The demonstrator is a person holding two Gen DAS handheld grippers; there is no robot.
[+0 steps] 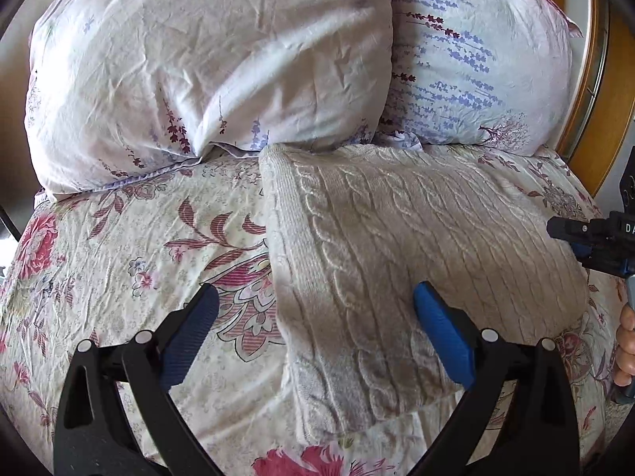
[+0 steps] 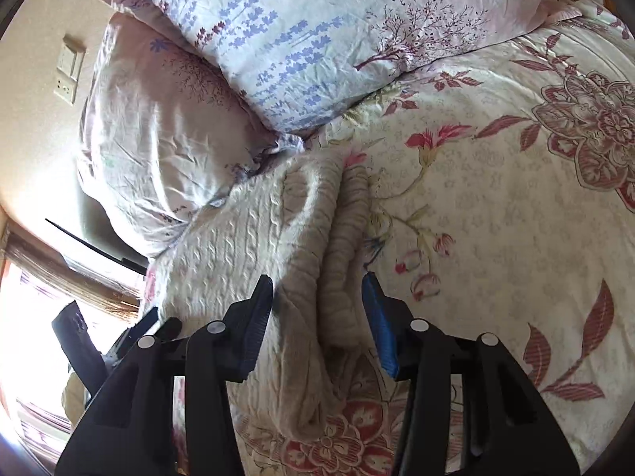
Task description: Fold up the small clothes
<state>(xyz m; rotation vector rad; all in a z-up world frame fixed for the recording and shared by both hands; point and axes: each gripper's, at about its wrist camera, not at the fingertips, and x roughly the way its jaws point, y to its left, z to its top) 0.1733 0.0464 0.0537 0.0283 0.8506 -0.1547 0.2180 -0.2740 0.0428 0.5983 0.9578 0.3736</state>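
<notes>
A cream cable-knit sweater (image 1: 397,238) lies folded on the floral bedspread (image 1: 119,269), just in front of the pillows. My left gripper (image 1: 317,297) is open wide above its near left edge; one finger hangs over the bedspread, the other over the knit, and neither touches it. In the right wrist view the sweater (image 2: 246,238) shows a rolled, folded edge running toward the camera. My right gripper (image 2: 317,289) is open and straddles that fold, its pads not pressing it. The right gripper (image 1: 595,238) also enters the left wrist view at the right edge.
Two floral pillows (image 1: 206,67) (image 1: 476,71) are stacked at the head of the bed, against the sweater's far edge. A wooden headboard (image 1: 595,79) stands at the right. A wall switch (image 2: 69,69) and a bright window (image 2: 39,317) lie left. Bare bedspread (image 2: 516,238) stretches right of the sweater.
</notes>
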